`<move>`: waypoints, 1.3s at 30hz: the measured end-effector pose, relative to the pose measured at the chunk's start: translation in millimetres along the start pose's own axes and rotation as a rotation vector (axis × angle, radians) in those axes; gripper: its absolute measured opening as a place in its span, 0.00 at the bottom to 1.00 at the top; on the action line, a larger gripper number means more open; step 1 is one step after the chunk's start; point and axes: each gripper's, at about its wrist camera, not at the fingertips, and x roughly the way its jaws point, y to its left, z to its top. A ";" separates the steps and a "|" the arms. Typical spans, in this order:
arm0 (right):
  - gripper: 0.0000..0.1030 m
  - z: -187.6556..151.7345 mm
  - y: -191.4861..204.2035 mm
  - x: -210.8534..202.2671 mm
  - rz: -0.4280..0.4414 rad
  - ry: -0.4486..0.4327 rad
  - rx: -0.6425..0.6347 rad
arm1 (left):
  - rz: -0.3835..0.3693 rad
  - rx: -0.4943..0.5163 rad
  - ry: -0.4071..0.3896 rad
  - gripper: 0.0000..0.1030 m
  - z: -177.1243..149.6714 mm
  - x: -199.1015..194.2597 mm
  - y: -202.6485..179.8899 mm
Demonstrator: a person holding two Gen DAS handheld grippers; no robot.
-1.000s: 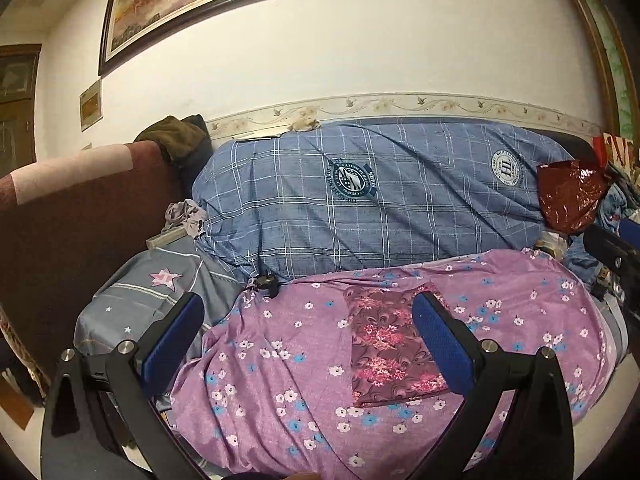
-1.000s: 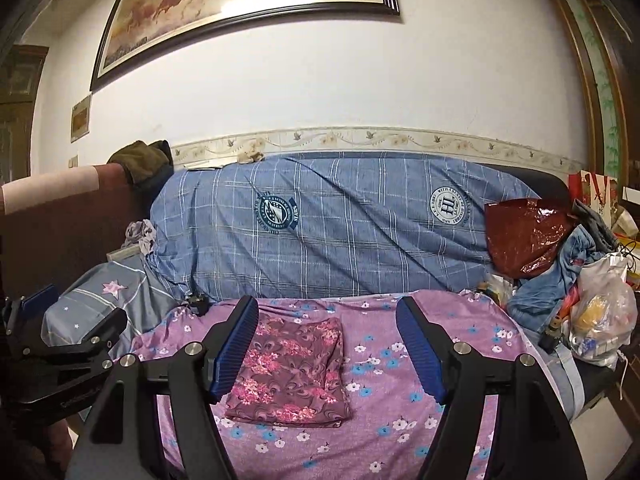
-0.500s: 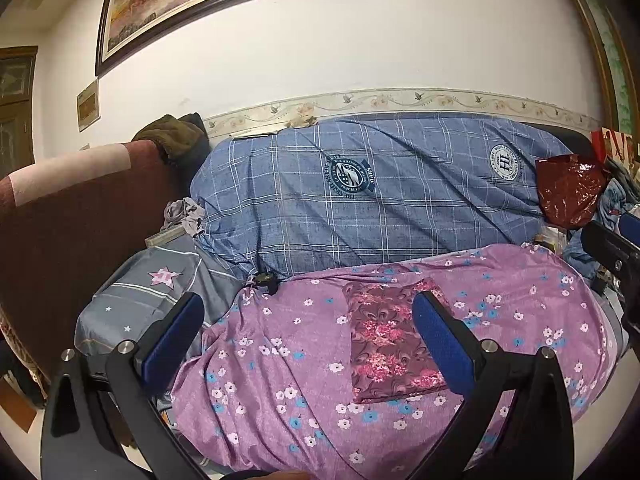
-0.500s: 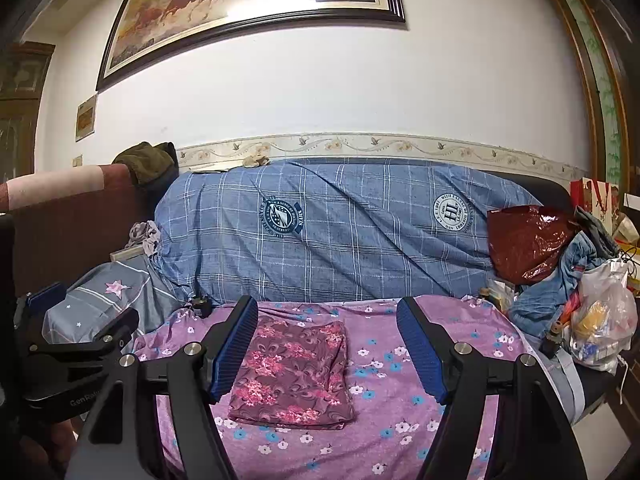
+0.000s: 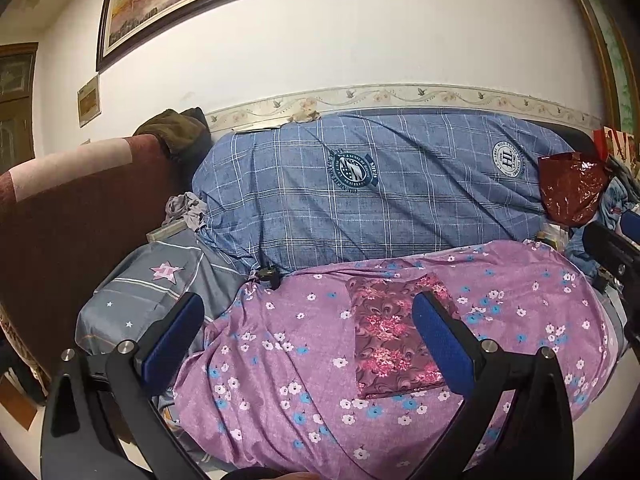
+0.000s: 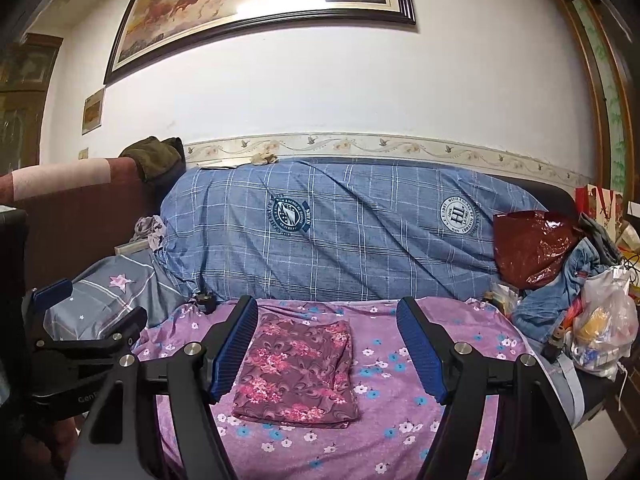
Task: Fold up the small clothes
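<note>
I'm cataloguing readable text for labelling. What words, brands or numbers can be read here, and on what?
"HL": centre of the round white crest on the blue plaid cover; its ring lettering is too small to read.
"Gen": cut-off letters on the left gripper body.
Dark crest on the same cover: lettering too blurred.
Small wall plaque: unreadable.

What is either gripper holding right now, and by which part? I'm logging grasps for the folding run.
Nothing is held. The left gripper and the right gripper both stand open and empty, and the folded floral cloth lies on the purple sheet.
</note>
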 end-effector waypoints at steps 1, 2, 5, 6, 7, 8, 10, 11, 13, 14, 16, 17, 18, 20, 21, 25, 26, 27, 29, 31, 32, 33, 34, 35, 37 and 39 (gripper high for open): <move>0.72 -0.1 1.0 0.1 0.001 0.000 -0.002 | 0.001 0.000 0.001 1.00 0.1 0.3 -0.5; 0.72 -0.3 1.9 0.1 0.001 0.001 -0.004 | 0.004 -0.001 0.002 1.00 0.1 0.5 -1.3; 0.72 -0.4 3.2 0.1 0.002 0.001 -0.007 | 0.004 -0.002 0.005 1.00 0.4 0.6 0.6; 0.72 -0.4 4.1 0.0 0.004 0.002 -0.009 | 0.003 -0.004 0.007 1.00 0.2 0.2 1.7; 0.72 -0.5 4.7 0.0 0.004 0.002 -0.010 | 0.005 -0.005 0.009 1.00 0.2 -0.2 2.3; 0.72 -1.0 4.7 -0.1 0.005 0.003 -0.011 | 0.006 -0.006 0.010 1.00 0.1 0.3 2.1; 0.72 -1.5 6.1 -0.1 0.007 0.005 -0.015 | 0.004 -0.008 0.009 1.00 0.4 -0.3 3.7; 0.72 -1.6 7.2 -0.1 0.007 0.006 -0.016 | 0.003 -0.010 0.009 1.00 0.6 -0.7 4.4; 0.72 -1.4 8.4 0.0 0.008 0.007 -0.020 | 0.000 -0.017 0.008 1.00 0.5 -1.3 5.5; 0.72 -1.5 8.4 -0.2 0.009 0.007 -0.021 | -0.002 -0.020 0.007 1.00 0.7 -1.4 6.5; 0.72 -1.3 9.0 -1.0 0.010 0.005 -0.021 | -0.005 -0.026 0.004 1.00 1.2 -2.6 7.7; 0.72 -1.0 8.5 -1.2 0.011 0.004 -0.021 | -0.006 -0.028 0.002 1.00 1.5 -3.2 7.9; 0.72 -0.8 8.4 -1.2 0.012 0.006 -0.022 | -0.006 -0.029 0.001 1.00 1.7 -3.4 7.9; 0.72 -0.5 9.9 -1.0 0.011 0.009 -0.025 | -0.012 -0.037 -0.004 1.00 2.4 -4.9 8.5; 0.72 -0.5 10.3 -1.1 0.010 0.010 -0.027 | -0.014 -0.038 -0.006 1.00 2.7 -5.5 8.7; 0.72 -0.1 11.8 -1.5 0.006 0.010 -0.030 | -0.019 -0.046 -0.013 1.00 2.5 -6.5 9.1; 0.72 -0.6 11.9 -1.2 0.006 0.011 -0.031 | -0.017 -0.046 -0.013 1.00 2.4 -6.9 8.8; 0.72 -0.6 13.1 -1.2 0.005 0.012 -0.033 | -0.017 -0.046 -0.013 1.00 2.3 -7.2 9.0; 0.72 -1.0 14.1 0.0 0.004 0.015 -0.037 | -0.019 -0.047 -0.013 1.00 2.1 -7.4 8.9; 0.72 -2.1 16.0 1.4 0.003 0.022 -0.040 | -0.016 -0.050 -0.013 1.00 1.8 -7.7 8.9; 0.72 -2.5 16.7 1.6 0.003 0.023 -0.041 | -0.018 -0.050 -0.013 1.00 1.9 -7.6 9.2; 0.72 -3.3 17.6 2.1 0.003 0.025 -0.042 | -0.018 -0.051 -0.012 1.00 1.8 -7.7 9.3; 0.72 -4.1 18.4 2.6 0.002 0.027 -0.044 | -0.019 -0.051 -0.010 1.00 1.7 -7.4 8.9; 0.72 -4.5 19.1 2.3 0.002 0.028 -0.045 | -0.020 -0.051 -0.010 1.00 1.6 -7.1 8.7; 0.72 -5.5 20.7 2.8 0.001 0.030 -0.046 | -0.022 -0.050 -0.009 1.00 1.0 -7.1 8.5; 0.72 -6.5 21.3 4.1 0.003 0.034 -0.047 | -0.026 -0.050 -0.008 1.00 0.7 -6.8 8.0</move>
